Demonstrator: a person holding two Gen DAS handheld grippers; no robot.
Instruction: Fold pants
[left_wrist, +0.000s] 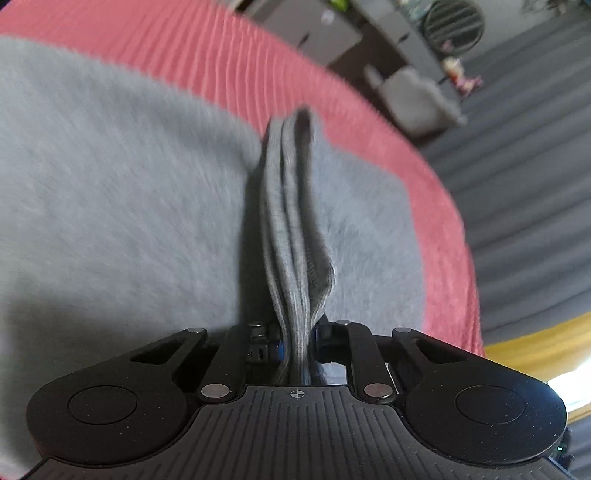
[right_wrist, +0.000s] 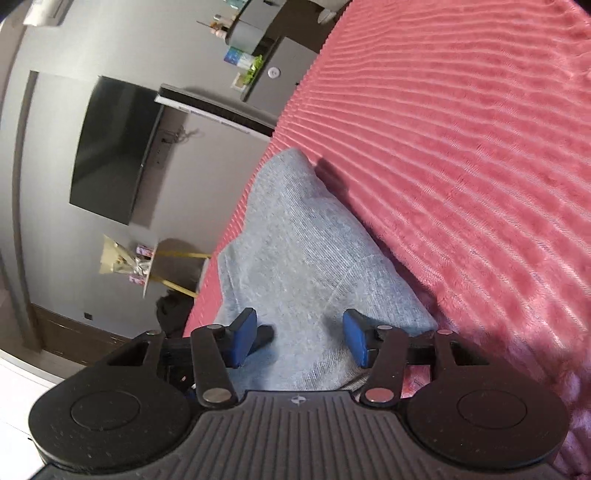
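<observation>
Soft daylight, motion blur in left wrist view, strong fisheye bending at edges, mild shadows

no readable text, labels, brands or numbers in either view

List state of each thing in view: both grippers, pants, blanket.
left gripper: shut on a bunched edge of the pants
right gripper: open, fingers apart over the cloth
grey pants: lying on the blanket, one edge lifted
pink blanket: spread flat under the pants

A dark television (right_wrist: 110, 151) hung on the grey wall, beyond the pink ribbed blanket's (right_wrist: 461, 166) edge.
</observation>
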